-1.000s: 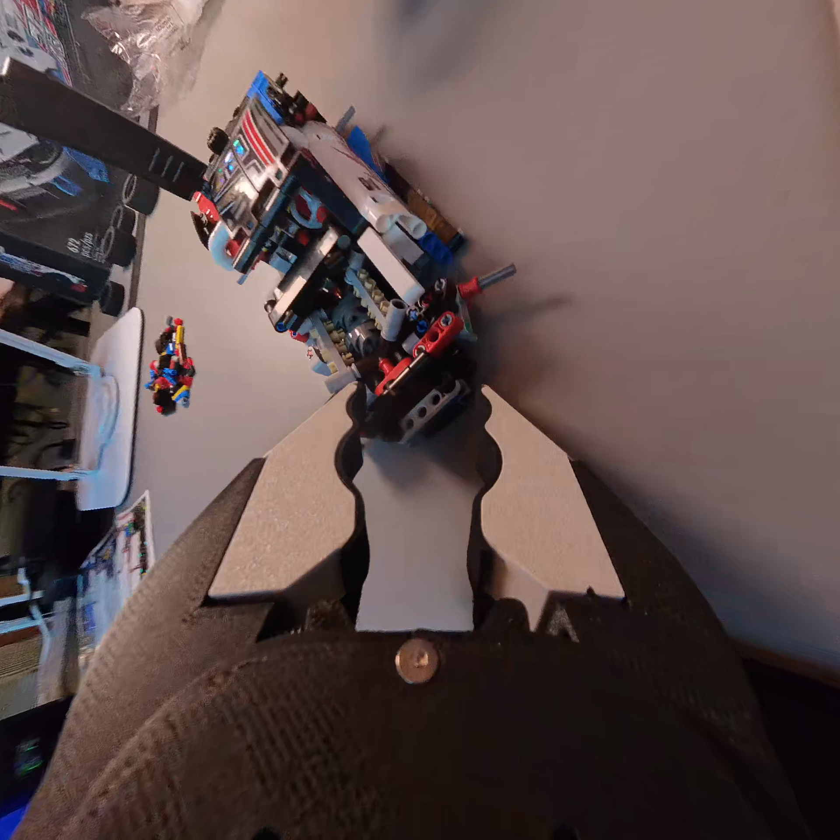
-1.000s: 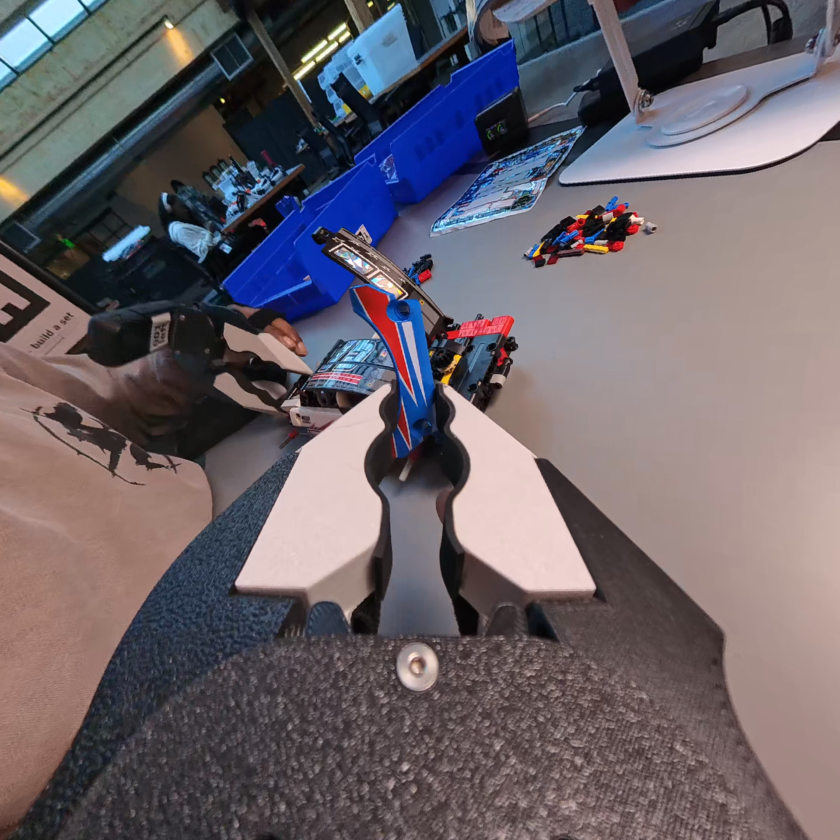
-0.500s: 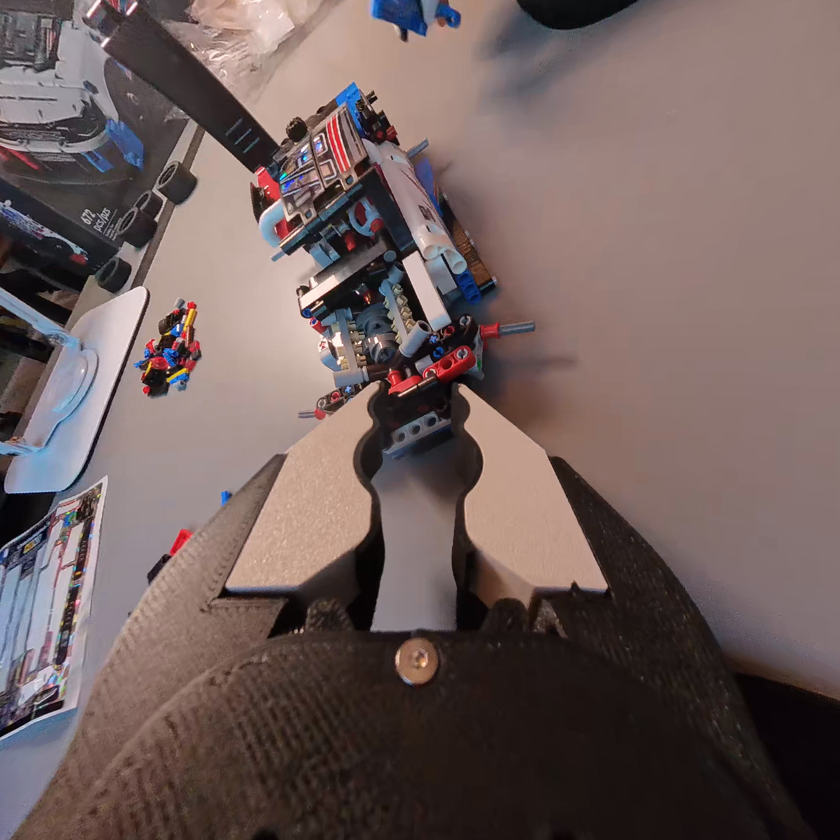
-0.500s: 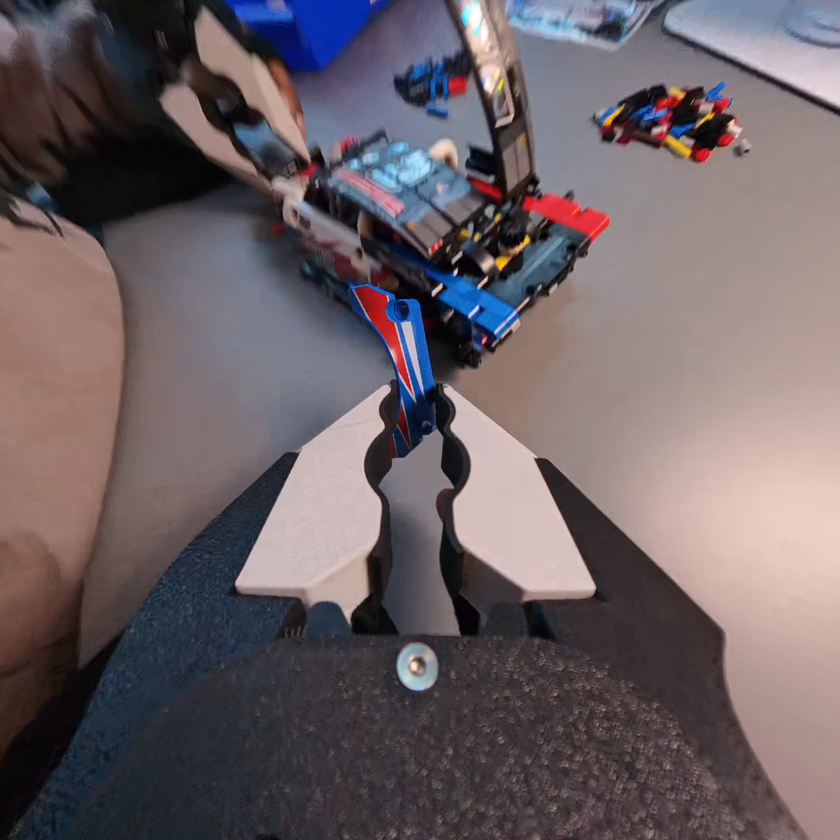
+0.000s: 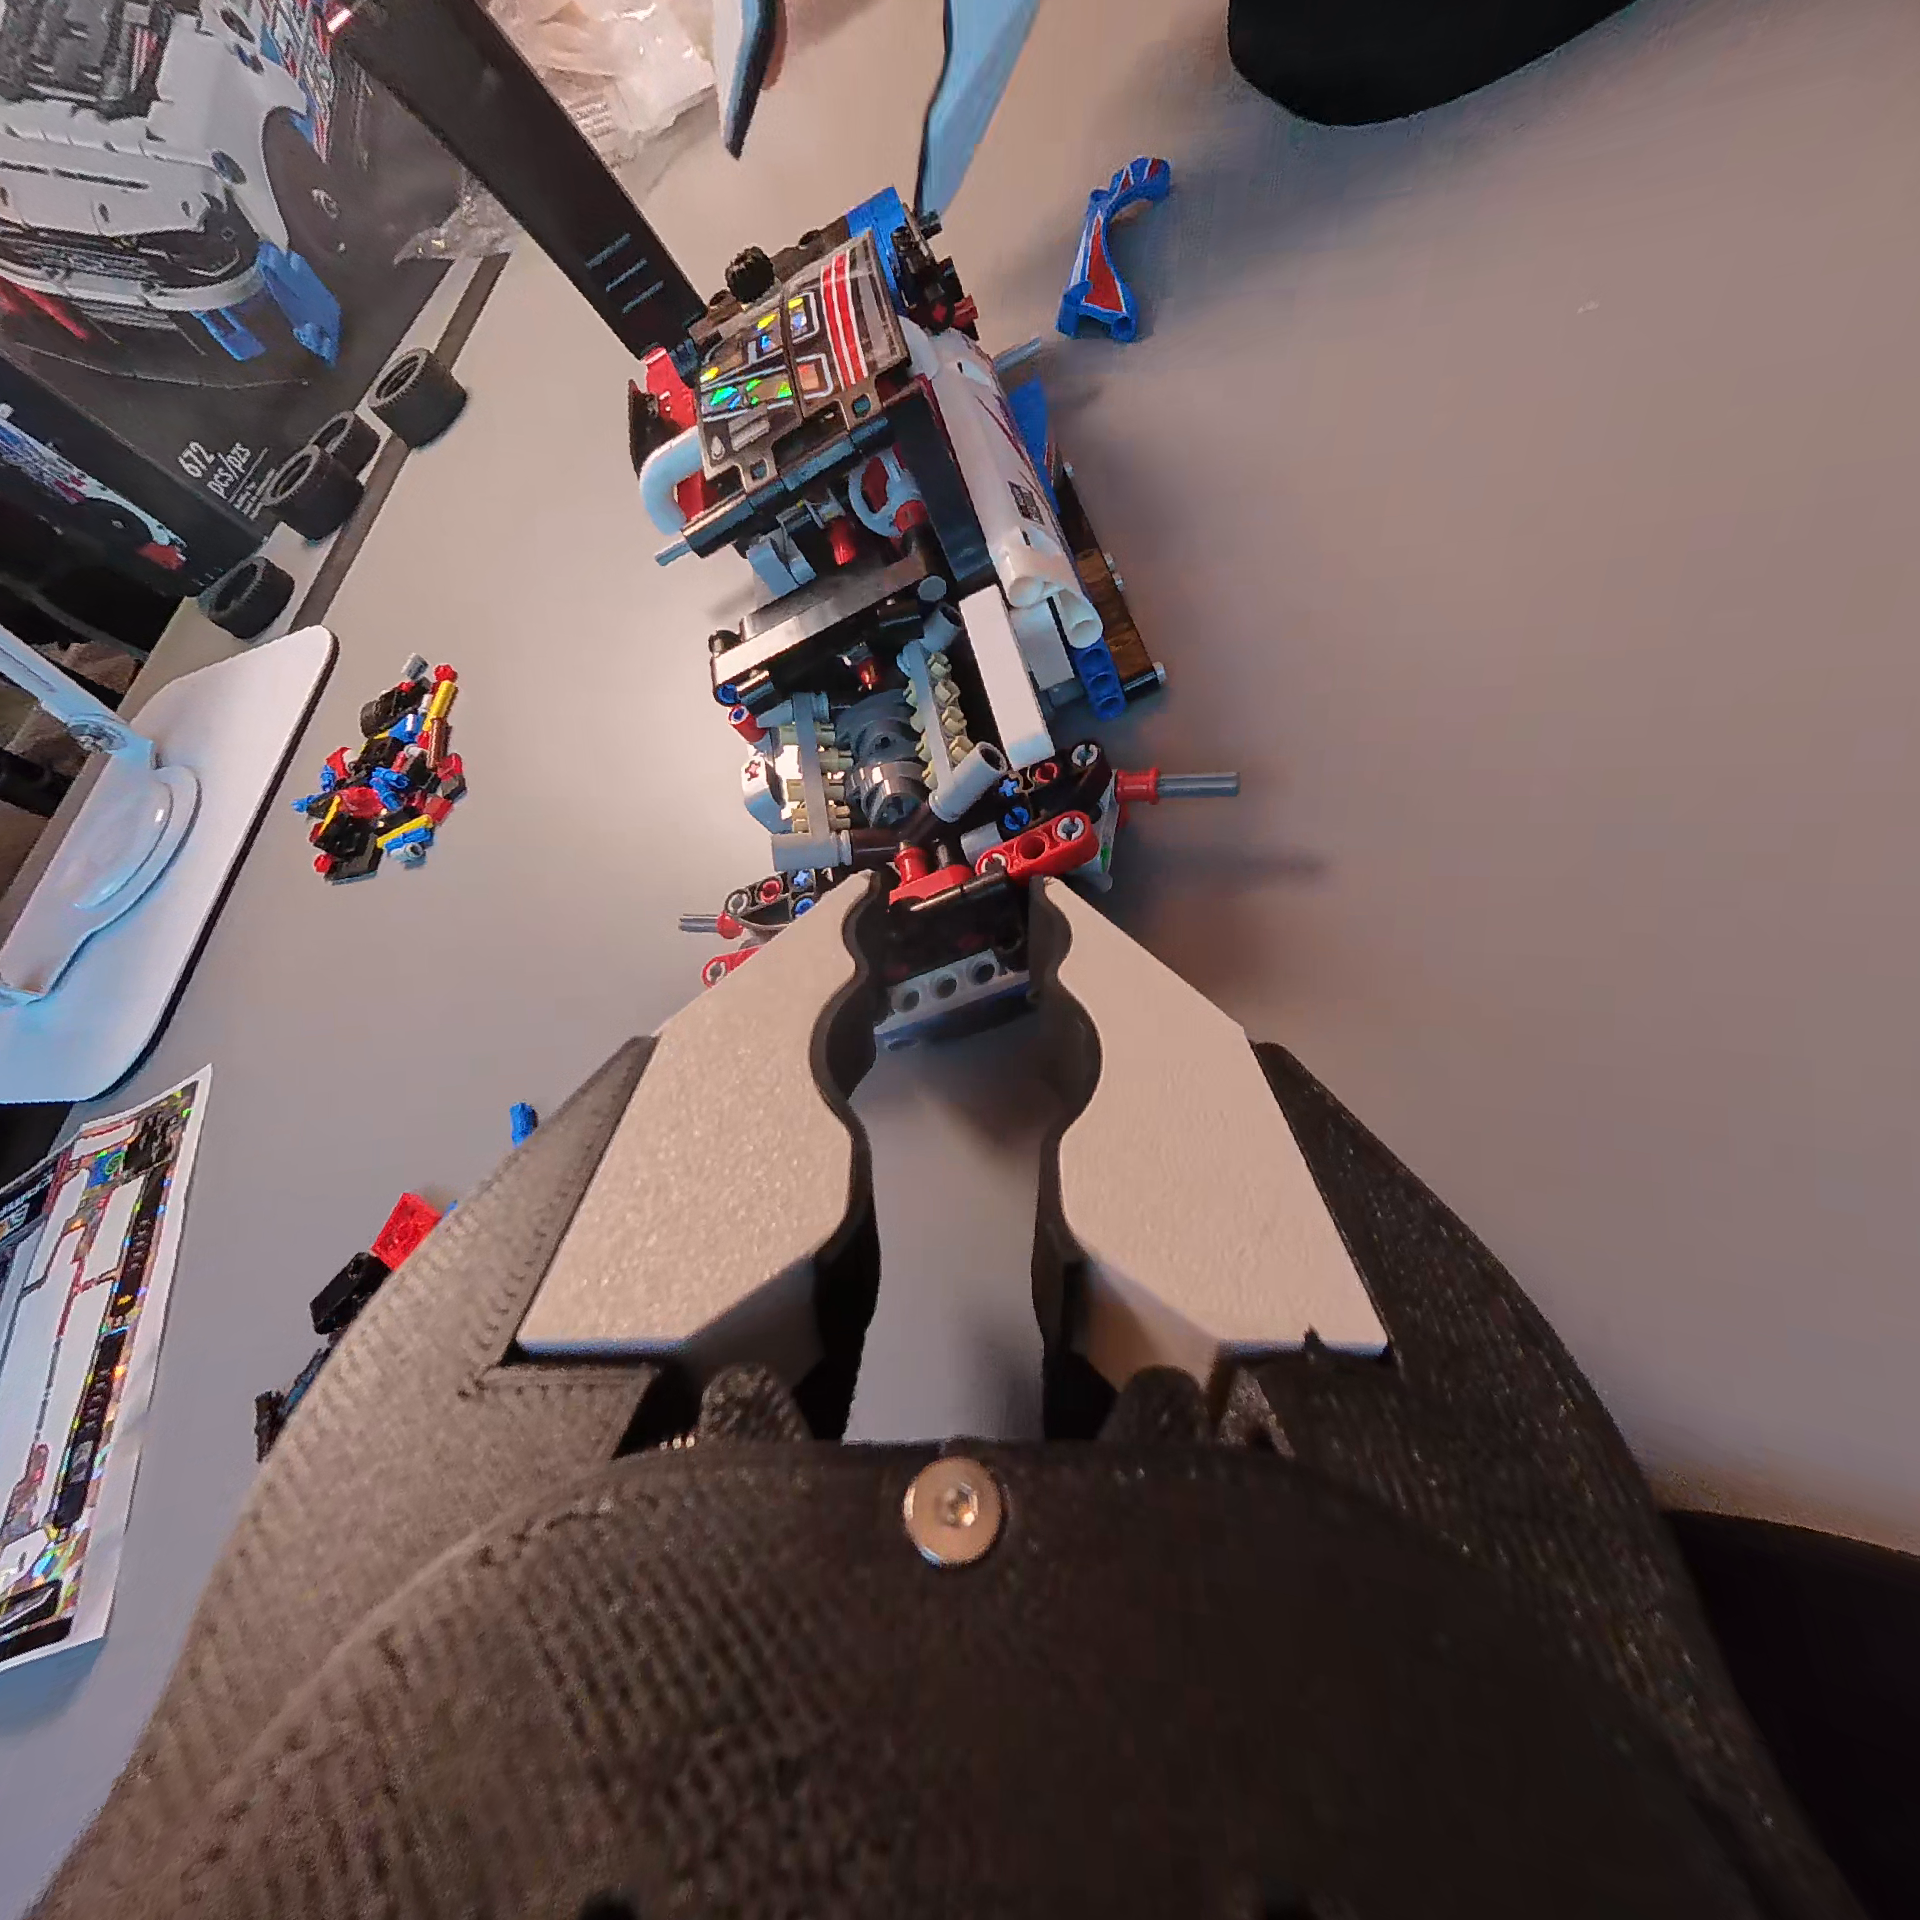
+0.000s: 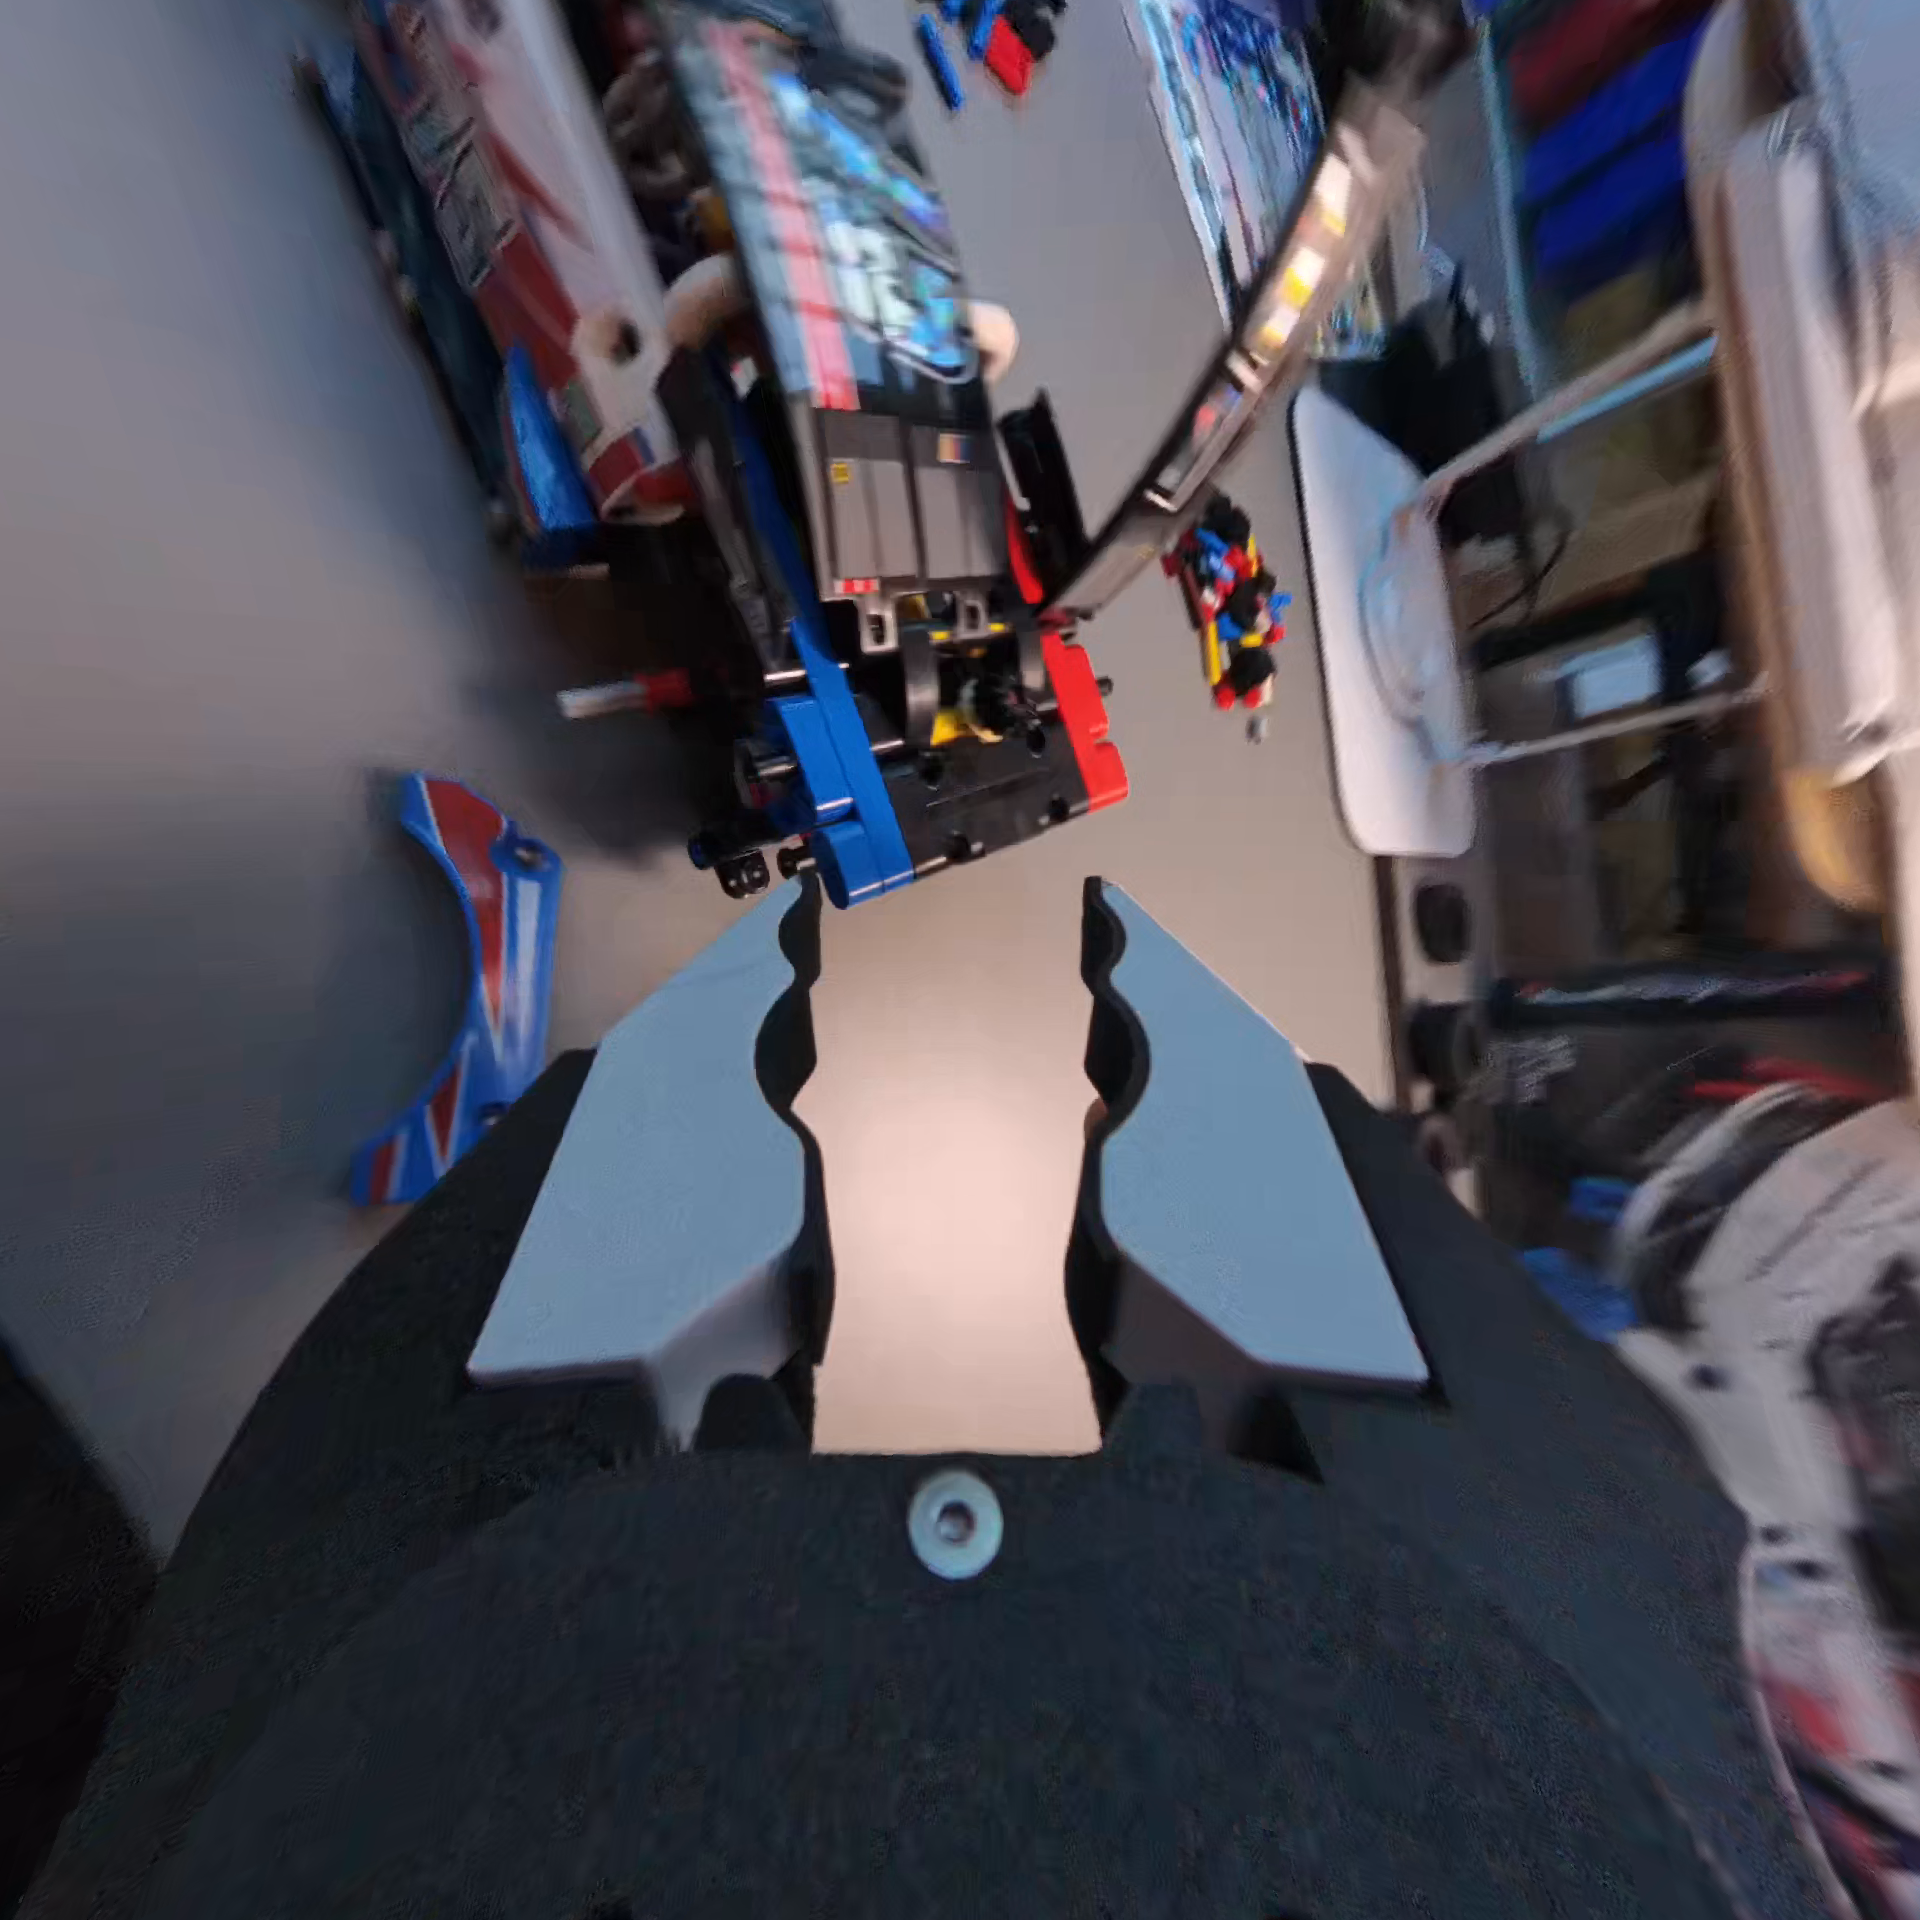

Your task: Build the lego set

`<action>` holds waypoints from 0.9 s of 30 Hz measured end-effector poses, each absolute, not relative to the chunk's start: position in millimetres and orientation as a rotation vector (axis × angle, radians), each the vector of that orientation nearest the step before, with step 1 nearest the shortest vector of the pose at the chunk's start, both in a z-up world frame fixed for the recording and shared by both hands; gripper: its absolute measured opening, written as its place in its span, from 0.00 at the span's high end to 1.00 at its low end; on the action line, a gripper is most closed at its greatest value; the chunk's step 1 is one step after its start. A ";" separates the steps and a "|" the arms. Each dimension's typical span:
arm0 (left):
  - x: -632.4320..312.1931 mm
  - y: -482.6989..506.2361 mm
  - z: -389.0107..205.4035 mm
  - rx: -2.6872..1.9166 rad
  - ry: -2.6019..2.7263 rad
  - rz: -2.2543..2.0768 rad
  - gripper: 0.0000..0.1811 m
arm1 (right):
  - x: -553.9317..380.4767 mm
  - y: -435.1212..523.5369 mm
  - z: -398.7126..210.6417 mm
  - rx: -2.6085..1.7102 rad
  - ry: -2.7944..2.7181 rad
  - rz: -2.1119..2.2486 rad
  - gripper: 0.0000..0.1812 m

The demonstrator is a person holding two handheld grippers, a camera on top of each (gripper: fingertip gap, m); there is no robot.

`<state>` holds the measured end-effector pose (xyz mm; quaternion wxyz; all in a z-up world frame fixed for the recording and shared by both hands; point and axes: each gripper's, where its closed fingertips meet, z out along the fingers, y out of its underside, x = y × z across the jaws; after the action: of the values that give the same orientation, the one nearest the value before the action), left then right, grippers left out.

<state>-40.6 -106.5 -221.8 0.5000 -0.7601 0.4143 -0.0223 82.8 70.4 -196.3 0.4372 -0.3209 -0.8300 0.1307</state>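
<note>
The part-built lego car (image 5: 862, 582) lies on the grey table. My left gripper (image 5: 951, 904) is shut on its rear end, around the black and grey block. A black hood panel (image 5: 540, 177) stands raised at the car's far end. A blue curved panel with red and white stripes (image 5: 1112, 260) lies on the table beside the car's front; it also shows in the right wrist view (image 6: 468, 987). My right gripper (image 6: 945, 894) is open and empty, just short of the car's blue and red front end (image 6: 914, 748). Its fingers (image 5: 966, 94) show at the top of the left wrist view.
A pile of small loose pieces (image 5: 390, 774) lies left of the car. The set's box (image 5: 156, 208) and black wheels (image 5: 416, 379) are at the far left. A white stand base (image 5: 156, 831), a sticker sheet (image 5: 83, 1351) and stray bricks (image 5: 405, 1226) are near left. The left gripper's tips are roughly 25 cm from the right gripper's.
My right gripper has let go of the blue curved panel, which now lies on the table, and has opened at the car's front end. My left gripper has narrowed onto the car's rear.
</note>
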 end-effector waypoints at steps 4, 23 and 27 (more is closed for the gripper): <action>-41.5 -106.4 -221.3 -1.846 0.979 -0.102 0.87 | 71.3 64.9 -215.9 -0.351 -2.009 0.029 0.82; -23.7 -79.1 -202.4 -1.820 0.973 -0.244 0.75 | 74.5 60.3 -162.8 -1.070 -2.323 0.911 0.97; -27.2 -75.2 -198.4 -1.860 0.808 -0.397 0.75 | 67.5 62.5 -168.7 -1.232 -2.321 1.068 0.97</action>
<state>-27.2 -75.2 -198.4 0.5119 -0.7732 0.3359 -0.1651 67.5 62.5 -168.7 0.1521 -0.4292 -0.8088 0.3723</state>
